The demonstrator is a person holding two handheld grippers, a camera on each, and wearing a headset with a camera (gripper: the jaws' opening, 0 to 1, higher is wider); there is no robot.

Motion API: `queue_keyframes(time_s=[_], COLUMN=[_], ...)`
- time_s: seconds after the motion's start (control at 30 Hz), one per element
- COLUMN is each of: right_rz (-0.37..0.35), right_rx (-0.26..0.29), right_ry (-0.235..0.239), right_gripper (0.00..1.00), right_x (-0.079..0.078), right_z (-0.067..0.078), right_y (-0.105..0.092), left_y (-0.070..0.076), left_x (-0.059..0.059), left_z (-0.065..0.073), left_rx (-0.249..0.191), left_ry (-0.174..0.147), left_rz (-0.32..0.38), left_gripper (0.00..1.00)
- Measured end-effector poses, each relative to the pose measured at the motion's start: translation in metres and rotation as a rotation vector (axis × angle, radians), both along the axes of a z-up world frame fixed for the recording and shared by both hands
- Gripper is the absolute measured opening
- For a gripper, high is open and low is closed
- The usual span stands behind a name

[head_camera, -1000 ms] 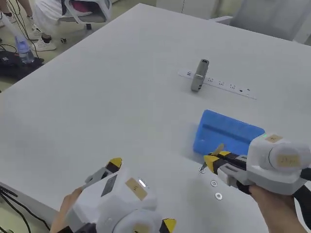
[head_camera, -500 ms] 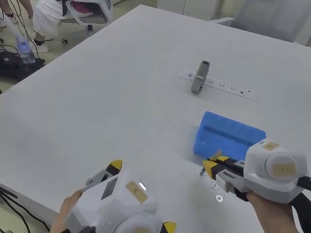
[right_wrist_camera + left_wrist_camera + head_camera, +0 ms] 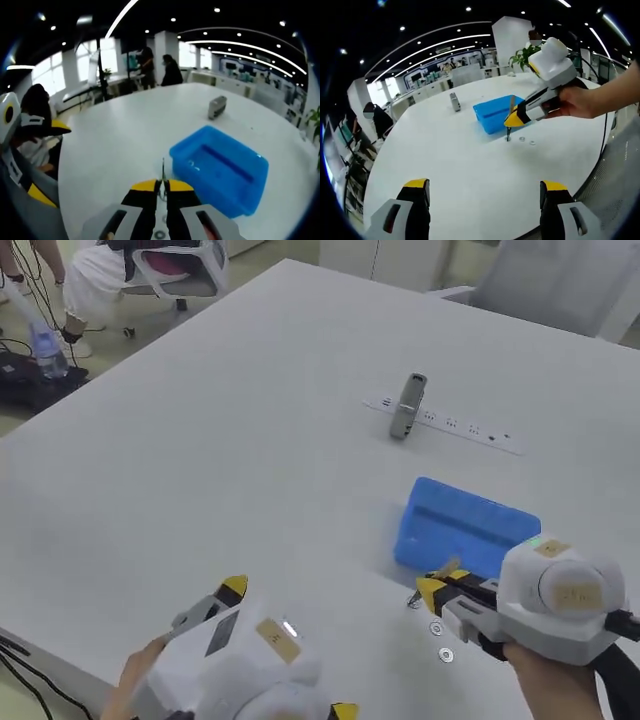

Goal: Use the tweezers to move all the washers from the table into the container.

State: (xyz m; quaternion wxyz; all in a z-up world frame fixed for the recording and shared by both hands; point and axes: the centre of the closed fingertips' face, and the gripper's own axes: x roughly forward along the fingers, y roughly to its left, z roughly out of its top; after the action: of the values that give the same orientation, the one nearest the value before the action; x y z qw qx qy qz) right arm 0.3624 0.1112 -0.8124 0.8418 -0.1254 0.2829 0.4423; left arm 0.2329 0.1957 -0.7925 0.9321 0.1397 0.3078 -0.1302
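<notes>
Two small metal washers (image 3: 435,629) lie on the white table in front of the blue container (image 3: 465,525). My right gripper (image 3: 432,590) is shut on thin tweezers (image 3: 414,600), whose tip points down at the table just left of the washers. In the left gripper view the tweezers (image 3: 508,134) hang beside the washers (image 3: 522,139) and the container (image 3: 495,112). The right gripper view looks along the tweezers (image 3: 163,175) with the container (image 3: 220,167) to the right and a washer (image 3: 160,234) below. My left gripper (image 3: 288,650) is open near the table's front edge, holding nothing.
A white power strip (image 3: 450,422) lies beyond the container with a grey device (image 3: 405,405) standing on it. Off the table's far left are an office chair (image 3: 175,265) and a water bottle (image 3: 45,345) on the floor.
The right gripper has sunk a little, with the tweezers' tip staying just left of the washers. The head view has shifted slightly. The left gripper has hardly moved.
</notes>
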Motion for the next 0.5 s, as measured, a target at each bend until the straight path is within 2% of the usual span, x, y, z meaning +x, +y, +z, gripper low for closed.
queue_keyframes(time_s=[0.1,0.23,0.5], right_rz=[-0.001,-0.009,-0.004], right_rx=[-0.001,0.026,0.047], right_ry=[-0.002,0.004,-0.027], right_gripper=[0.02,0.02,0.02], right_x=[0.001,-0.001,0.003], right_z=[0.002,0.014,0.037], right_y=[-0.002,-0.004,-0.010], left_y=[0.001,0.002,0.001], left_x=[0.000,0.000,0.000], left_z=[0.001,0.001,0.002], left_rx=[-0.004,-0.005,-0.003], left_ry=[-0.003,-0.006,-0.009], left_rz=[0.006,0.010,0.006], left_gripper=[0.93,0.93,0.93])
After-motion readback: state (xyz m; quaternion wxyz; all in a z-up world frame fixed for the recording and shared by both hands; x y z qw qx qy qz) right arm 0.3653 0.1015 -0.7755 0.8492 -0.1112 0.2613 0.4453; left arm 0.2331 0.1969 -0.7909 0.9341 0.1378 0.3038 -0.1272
